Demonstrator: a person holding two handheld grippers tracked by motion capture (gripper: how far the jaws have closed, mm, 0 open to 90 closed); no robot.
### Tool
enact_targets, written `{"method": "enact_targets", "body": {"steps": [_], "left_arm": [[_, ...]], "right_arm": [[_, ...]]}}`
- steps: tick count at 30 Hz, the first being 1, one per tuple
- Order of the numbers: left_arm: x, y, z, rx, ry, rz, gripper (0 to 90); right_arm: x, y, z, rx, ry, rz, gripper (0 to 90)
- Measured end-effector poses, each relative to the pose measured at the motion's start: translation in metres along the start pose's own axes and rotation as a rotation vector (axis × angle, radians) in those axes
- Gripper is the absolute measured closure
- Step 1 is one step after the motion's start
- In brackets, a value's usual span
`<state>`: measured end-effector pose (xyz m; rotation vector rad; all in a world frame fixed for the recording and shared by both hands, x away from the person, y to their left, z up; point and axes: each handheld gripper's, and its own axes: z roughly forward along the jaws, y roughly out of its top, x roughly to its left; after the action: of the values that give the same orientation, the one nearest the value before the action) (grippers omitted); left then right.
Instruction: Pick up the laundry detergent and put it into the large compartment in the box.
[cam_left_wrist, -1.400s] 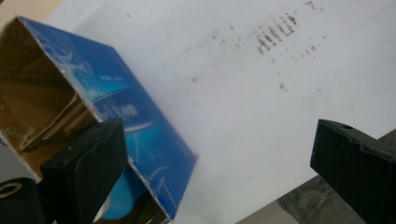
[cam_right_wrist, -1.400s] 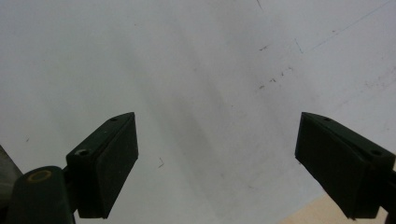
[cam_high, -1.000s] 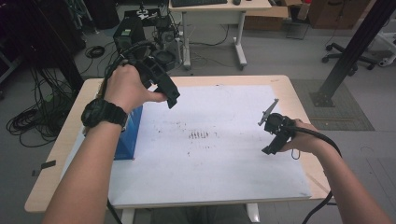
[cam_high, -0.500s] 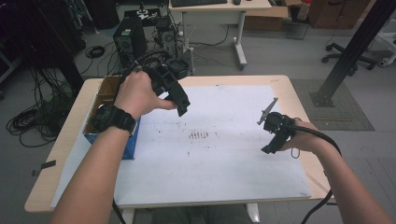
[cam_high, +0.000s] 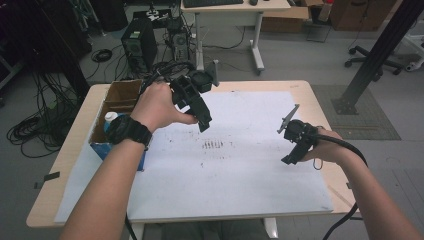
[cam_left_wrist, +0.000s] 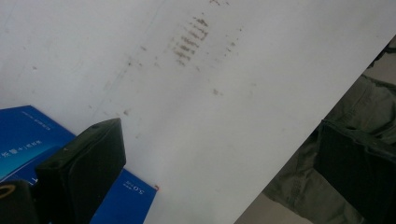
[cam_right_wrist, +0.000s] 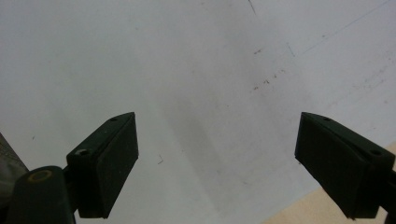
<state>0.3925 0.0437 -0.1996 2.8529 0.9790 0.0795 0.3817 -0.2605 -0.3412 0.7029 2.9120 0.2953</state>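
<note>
Two grippers are raised above the white sheet (cam_high: 235, 165) that covers the table (cam_high: 320, 100), and neither holds anything: in each gripper view the black jaws stand wide apart with bare paper between them. The left gripper (cam_high: 202, 120) hangs near the cardboard box (cam_high: 117, 97) at the table's left edge, its jaws angled down and toward the person. The right gripper (cam_high: 292, 155) rests low over the sheet's right side, well apart from the box. The step in hand is judged to be an approach or transit near the box, with no grasp begun. The box is open-topped, its long axis running away from the person along the table edge; a white-capped bottle (cam_high: 111, 119) stands in its near end, cap up. A blue carton (cam_left_wrist: 28, 135) lies just beside the left jaw. The next move probably calls for swinging the left gripper back over the box and descending around the bottle.
</note>
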Motion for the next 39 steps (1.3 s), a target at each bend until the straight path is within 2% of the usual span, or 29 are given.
{"method": "enact_targets", "body": {"steps": [10,26,39], "left_arm": [[-0.007,0.003,0.015,0.006,-0.027,0.027,3.1],[-0.014,0.003,0.018,0.001,-0.040,0.054,3.2],[-0.011,0.002,0.022,0.008,-0.040,0.050,3.3]], "right_arm": [[0.000,0.000,0.002,0.006,0.002,0.001,13.5],[0.003,-0.002,-0.002,0.004,-0.003,0.008,13.5],[0.002,-0.002,-0.001,0.008,-0.001,0.013,13.5]]}}
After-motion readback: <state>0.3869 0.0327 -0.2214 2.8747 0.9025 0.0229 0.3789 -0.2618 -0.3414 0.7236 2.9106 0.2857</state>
